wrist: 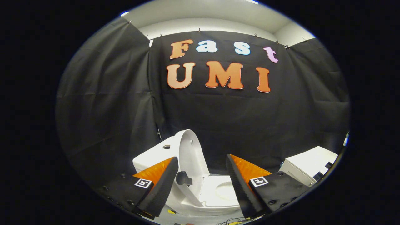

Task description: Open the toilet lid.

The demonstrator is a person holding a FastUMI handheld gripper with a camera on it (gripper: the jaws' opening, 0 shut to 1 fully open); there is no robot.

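I see my gripper (201,170) with its fingers spread wide, holding nothing. Between and just beyond them sits the white toilet (215,195), its toilet lid (192,153) raised upright against the tank (154,154). Off to the right stands a white box (307,165), with black cloth wall (109,109) behind.

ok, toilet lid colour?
White, standing raised; toilet lid shows best in gripper view, beyond the open gripper.

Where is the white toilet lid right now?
In the gripper view, the white plastic toilet lid stands raised, leaning back toward the white tank, just beyond the open gripper and nearer its left finger, above the white seat.
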